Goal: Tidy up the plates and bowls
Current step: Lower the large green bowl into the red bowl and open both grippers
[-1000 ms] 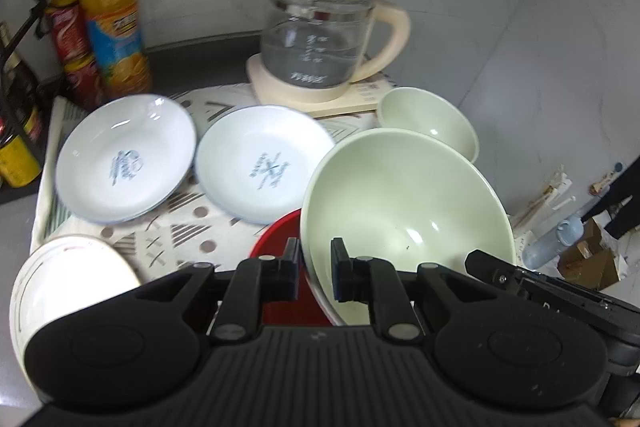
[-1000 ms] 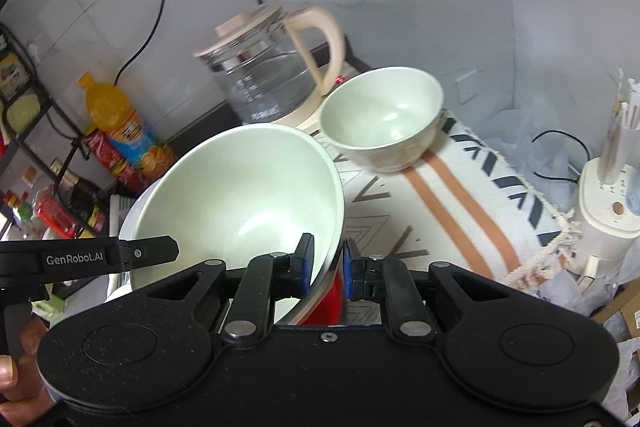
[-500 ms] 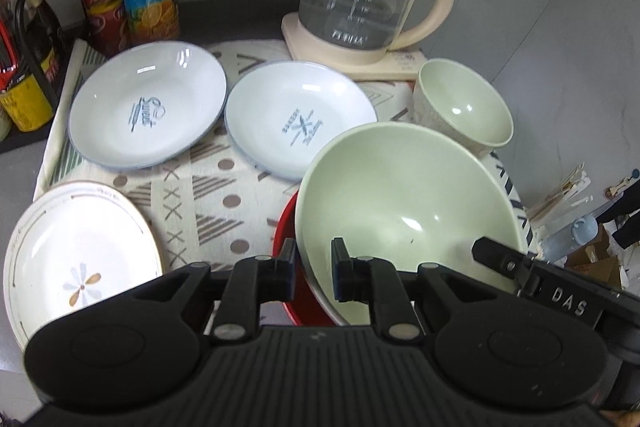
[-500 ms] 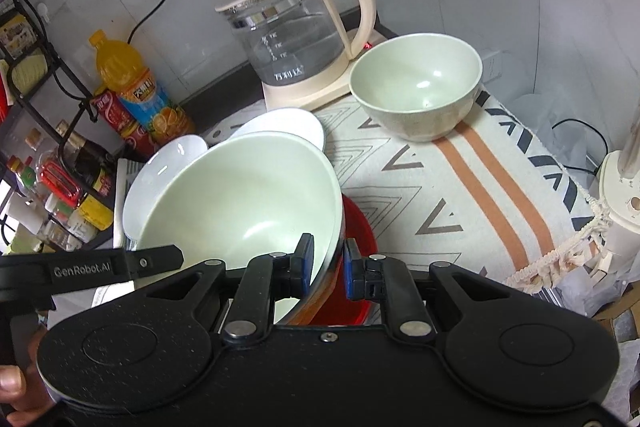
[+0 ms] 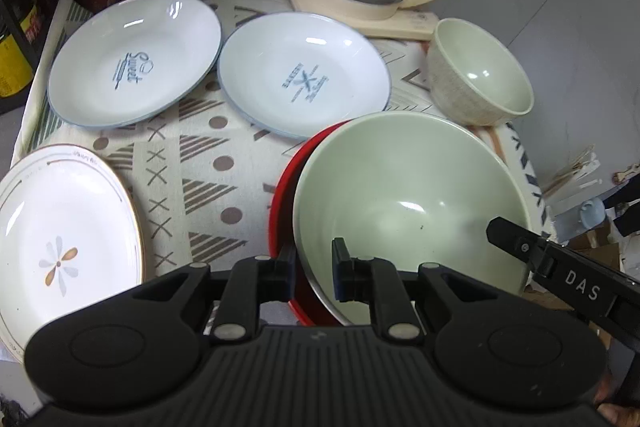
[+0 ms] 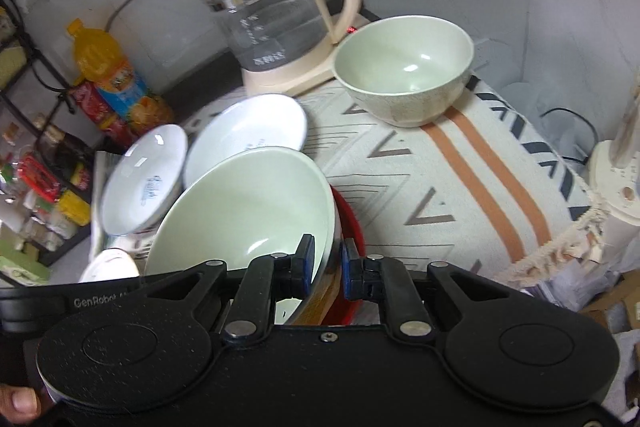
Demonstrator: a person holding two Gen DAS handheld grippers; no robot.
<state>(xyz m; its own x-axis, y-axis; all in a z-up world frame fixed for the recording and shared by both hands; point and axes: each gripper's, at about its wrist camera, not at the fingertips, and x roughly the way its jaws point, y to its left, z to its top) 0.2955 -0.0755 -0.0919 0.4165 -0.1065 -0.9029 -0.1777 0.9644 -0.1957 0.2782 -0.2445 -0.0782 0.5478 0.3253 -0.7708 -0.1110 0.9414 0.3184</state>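
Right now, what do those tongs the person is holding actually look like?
Both are matt black plastic with two round discs and silver rivets. The left tongs have a ribbed body and black fingers; the right tongs have blue pads. White lettering marks their sides: "DAS" and "GenRobot".

large green bowl (image 5: 408, 195): smooth glazed ceramic, soft shine
white plates (image 5: 304, 75): glossy glazed surface, bright reflections
red dish (image 5: 284, 195): glossy finish
kettle (image 6: 276, 15): clear glass, cream plastic handle
cloth (image 6: 440, 195): woven, matt
left hand-held gripper (image 5: 314, 273): matt black plastic, ribbed body
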